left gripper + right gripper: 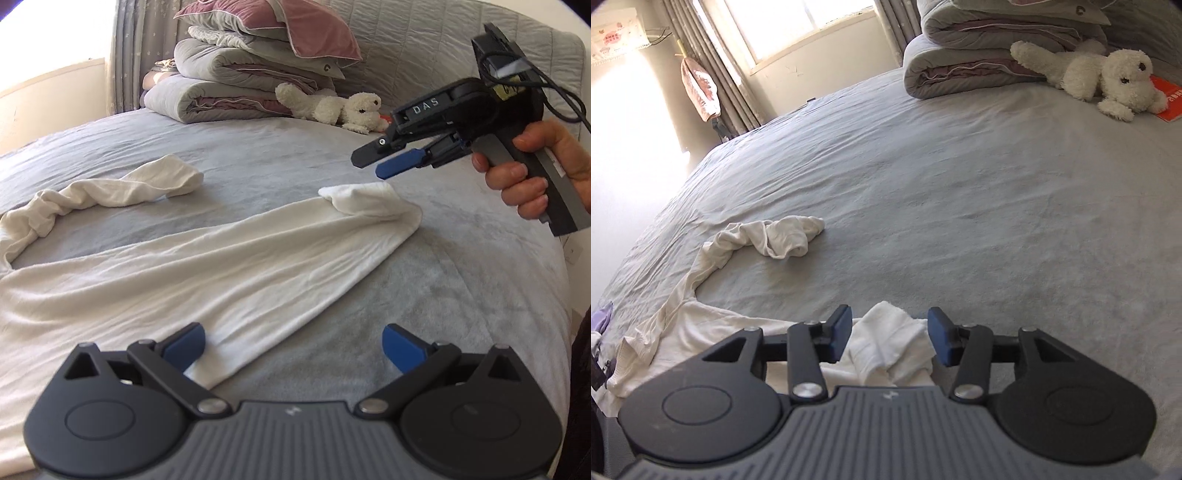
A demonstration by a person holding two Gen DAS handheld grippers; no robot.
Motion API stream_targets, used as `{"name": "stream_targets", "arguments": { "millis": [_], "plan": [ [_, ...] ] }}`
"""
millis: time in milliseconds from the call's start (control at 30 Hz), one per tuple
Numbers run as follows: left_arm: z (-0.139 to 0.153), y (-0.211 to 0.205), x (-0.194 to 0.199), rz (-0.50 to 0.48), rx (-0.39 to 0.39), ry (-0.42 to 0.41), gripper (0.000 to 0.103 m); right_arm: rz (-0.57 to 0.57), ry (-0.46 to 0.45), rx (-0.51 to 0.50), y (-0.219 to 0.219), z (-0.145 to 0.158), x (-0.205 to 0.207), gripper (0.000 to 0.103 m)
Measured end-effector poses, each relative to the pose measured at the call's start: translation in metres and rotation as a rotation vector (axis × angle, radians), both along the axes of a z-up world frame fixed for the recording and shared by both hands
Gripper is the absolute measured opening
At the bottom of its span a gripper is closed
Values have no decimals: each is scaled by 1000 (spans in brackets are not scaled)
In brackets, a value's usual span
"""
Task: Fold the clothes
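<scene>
Cuff of the white long-sleeved cotton garment (886, 343) lies between the right claw's (890, 338) spread, unpinching jaws, likely for folding; left claw (291, 345) gapes empty.

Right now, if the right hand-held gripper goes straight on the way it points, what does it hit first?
Most likely the bunched cuff of the white garment's near sleeve, lying between the open jaws of the right hand-held gripper; beyond it only grey bedsheet. Depth is uncertain.
</scene>
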State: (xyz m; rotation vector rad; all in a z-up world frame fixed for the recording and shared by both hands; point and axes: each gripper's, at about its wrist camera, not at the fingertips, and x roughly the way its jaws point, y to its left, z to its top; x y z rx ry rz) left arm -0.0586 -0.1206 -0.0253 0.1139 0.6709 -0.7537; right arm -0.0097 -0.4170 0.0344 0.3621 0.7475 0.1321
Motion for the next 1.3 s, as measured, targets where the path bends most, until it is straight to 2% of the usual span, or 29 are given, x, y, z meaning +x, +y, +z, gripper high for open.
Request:
{"name": "stream_targets", "arguments": {
  "millis": [100, 267, 300, 333, 400, 467, 533, 600, 700, 800, 833, 1000, 1067, 1133, 1167, 1300],
  "plan": [
    [2, 1, 4, 29, -20, 19, 102, -47, 34, 12, -8, -5, 1, 50],
    [2, -4, 3, 61, 5, -11, 99, -59, 71, 18, -2, -15, 6, 49],
    [2, -4, 4, 76, 7, -16, 94, -65, 71, 7, 0, -17, 7, 44],
    [3, -3, 5, 91, 8, -21, 90, -68, 72, -8, 3, -18, 9, 33],
    [4, -2, 7, 113, 8, -26, 85, -78, 68, -37, 7, -20, 11, 18],
    [6, 1, 9, 127, 4, -22, 80, -91, 39, -50, 6, -15, 8, 9],
    [7, 3, 12, 134, 4, -17, 70, -97, 7, -59, 3, -9, 4, 3],
    [7, 4, 14, 131, 4, -8, 63, -110, -14, -67, -1, -4, -1, 2],
    [8, 4, 14, 108, 1, -4, 62, -133, 7, -22, -11, -6, -3, 3],
    [9, 1, 13, 74, -9, -6, 64, -144, 46, 53, -18, -11, -1, 13],
    [9, 0, 12, 63, -11, -6, 64, -141, 54, 67, -17, -12, 0, 13],
    [7, -6, 8, 24, 19, -20, 63, -111, 76, 63, -4, -16, 8, 15],
    [7, -5, 9, 20, 18, -17, 63, -104, 78, 57, 1, -16, 9, 19],
    [8, -5, 9, 15, 15, -14, 63, -103, 75, 41, 5, -16, 10, 31],
    [8, -4, 9, 12, 14, -13, 63, -103, 73, 31, 7, -16, 10, 33],
    [8, -6, 8, -10, 20, -11, 51, -103, 57, -3, 11, -16, 10, 33]
  ]
}}
